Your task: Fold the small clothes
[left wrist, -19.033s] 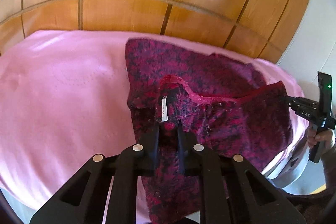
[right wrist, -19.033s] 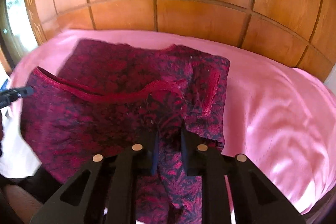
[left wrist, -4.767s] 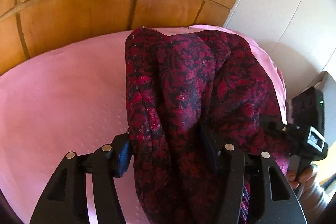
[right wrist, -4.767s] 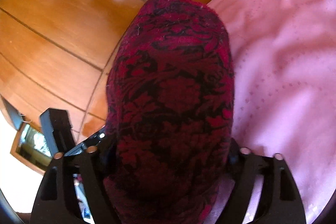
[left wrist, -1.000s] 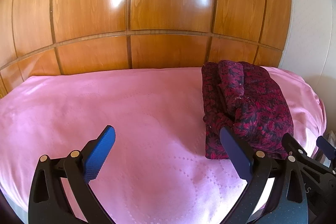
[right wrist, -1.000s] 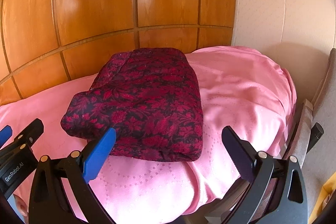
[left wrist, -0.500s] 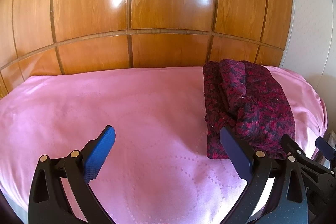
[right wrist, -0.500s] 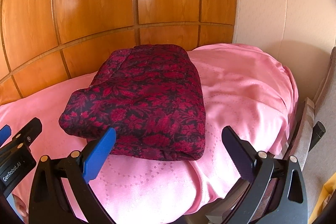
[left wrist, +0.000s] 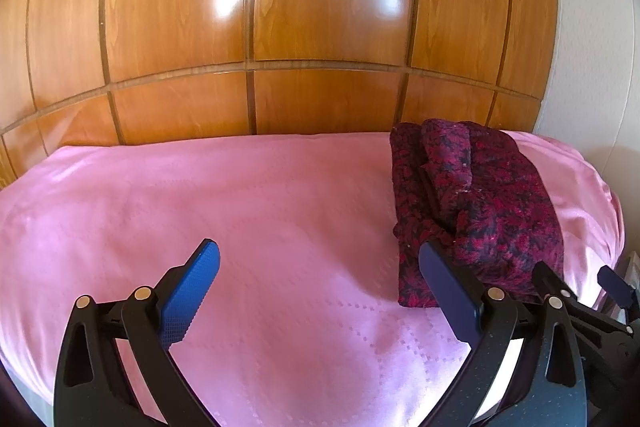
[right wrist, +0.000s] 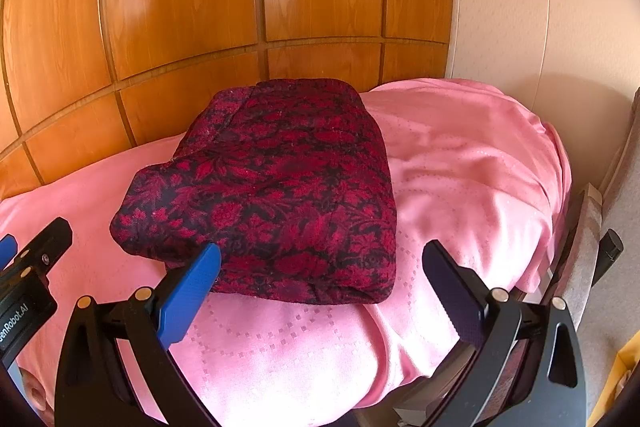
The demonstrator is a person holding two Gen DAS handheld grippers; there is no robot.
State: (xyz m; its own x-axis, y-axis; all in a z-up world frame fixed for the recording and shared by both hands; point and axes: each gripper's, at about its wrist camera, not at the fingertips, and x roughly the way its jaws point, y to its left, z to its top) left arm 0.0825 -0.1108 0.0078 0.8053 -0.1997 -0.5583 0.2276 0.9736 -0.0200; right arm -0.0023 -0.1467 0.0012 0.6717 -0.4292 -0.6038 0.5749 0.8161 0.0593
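Observation:
A dark red and black floral garment [left wrist: 480, 203] lies folded into a compact bundle on the pink bedspread [left wrist: 200, 207], at the bed's right end near the wooden wall. In the right wrist view the garment [right wrist: 280, 187] sits just beyond my fingertips. My left gripper [left wrist: 316, 263] is open and empty, held above the bedspread to the left of the bundle. My right gripper [right wrist: 320, 263] is open and empty, just in front of the bundle's near edge. The other gripper's body shows at the right edge of the left wrist view [left wrist: 600, 303].
Wooden wall panels [left wrist: 320, 27] run behind the bed. A cream wall [right wrist: 540, 7] stands at the right. The bedspread [right wrist: 480, 167] drops off at the bed's right edge, where a grey upholstered piece [right wrist: 616, 211] stands.
Both grippers have drawn slightly nearer to the bundle over the last second, staying open. The garment lies still. Earlier both grippers held and carried the garment.

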